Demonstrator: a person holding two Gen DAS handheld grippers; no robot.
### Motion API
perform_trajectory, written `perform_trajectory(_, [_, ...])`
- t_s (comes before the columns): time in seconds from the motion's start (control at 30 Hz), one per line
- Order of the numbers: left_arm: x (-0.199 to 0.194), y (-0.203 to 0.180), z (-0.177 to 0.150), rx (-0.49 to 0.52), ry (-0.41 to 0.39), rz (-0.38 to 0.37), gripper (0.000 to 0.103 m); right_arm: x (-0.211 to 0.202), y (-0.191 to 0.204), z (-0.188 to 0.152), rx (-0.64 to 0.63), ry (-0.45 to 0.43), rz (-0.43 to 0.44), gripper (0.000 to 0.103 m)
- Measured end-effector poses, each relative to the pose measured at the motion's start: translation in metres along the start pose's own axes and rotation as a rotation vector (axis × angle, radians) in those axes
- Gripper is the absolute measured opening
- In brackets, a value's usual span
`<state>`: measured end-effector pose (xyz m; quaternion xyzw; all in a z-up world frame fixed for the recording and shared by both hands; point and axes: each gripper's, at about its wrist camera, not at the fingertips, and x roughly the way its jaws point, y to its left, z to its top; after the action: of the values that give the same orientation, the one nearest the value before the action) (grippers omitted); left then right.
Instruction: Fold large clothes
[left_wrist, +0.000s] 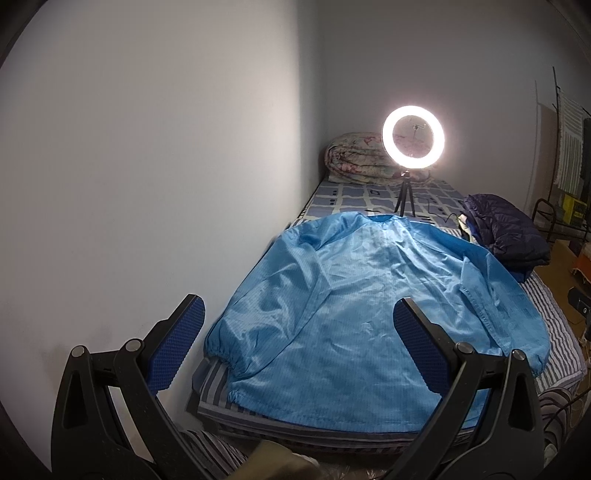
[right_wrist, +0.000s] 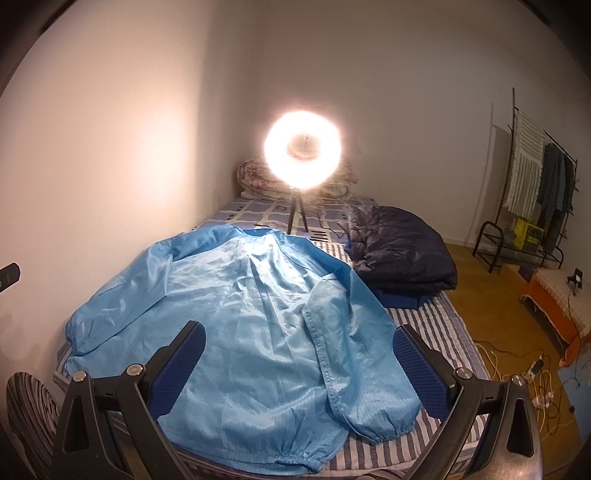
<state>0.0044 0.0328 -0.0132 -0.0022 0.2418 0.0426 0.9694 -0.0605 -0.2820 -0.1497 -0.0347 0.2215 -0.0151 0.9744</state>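
While the blue jacket (left_wrist: 369, 306) lies spread flat on the striped bed (right_wrist: 436, 321), sleeves out and no fold yet made, the left gripper (left_wrist: 299, 343) and right gripper (right_wrist: 299, 363) hover wide open and empty above its hem, so all folding remains.

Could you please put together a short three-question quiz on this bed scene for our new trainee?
1. True or false: the light blue jacket is already folded in half.
2. What stands on the bed beyond the jacket's collar? A) a lit ring light on a tripod B) a laundry basket C) a fan
3. In what state are the left claw and the right claw?

Key
1. False: it lies spread flat, sleeves out to the sides.
2. A, the ring light.
3. Both open, holding nothing, poised near the hem end.
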Motion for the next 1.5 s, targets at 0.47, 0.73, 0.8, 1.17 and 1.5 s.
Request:
perform_trajectory(0.47, [-0.003, 0.045, -0.046, -0.006, 0.055, 0.076, 0.103, 0.058, 0.096, 0.03, -0.16, 0.003, 0.323, 0.094])
perform_trajectory(0.73, [-0.003, 0.07, -0.073, -0.05, 0.126, 0.1, 0.079, 0.102, 0.188, 0.028, -0.277, 0.108, 0.663, 0.082])
perform_trajectory(0.8, [-0.005, 0.076, -0.077, -0.06, 0.134, 0.105, 0.075, 0.113, 0.215, 0.024, -0.302, 0.144, 0.749, 0.081])
perform_trajectory(1.17, [-0.008, 0.106, -0.096, -0.125, 0.194, 0.164, 0.047, 0.182, 0.369, -0.032, -0.476, 0.362, 0.962, 0.075])
perform_trajectory(1.5, [0.009, 0.12, -0.103, -0.161, 0.244, 0.169, 0.043, 0.212, 0.437, -0.088, -0.586, 0.512, 0.948, 0.043])
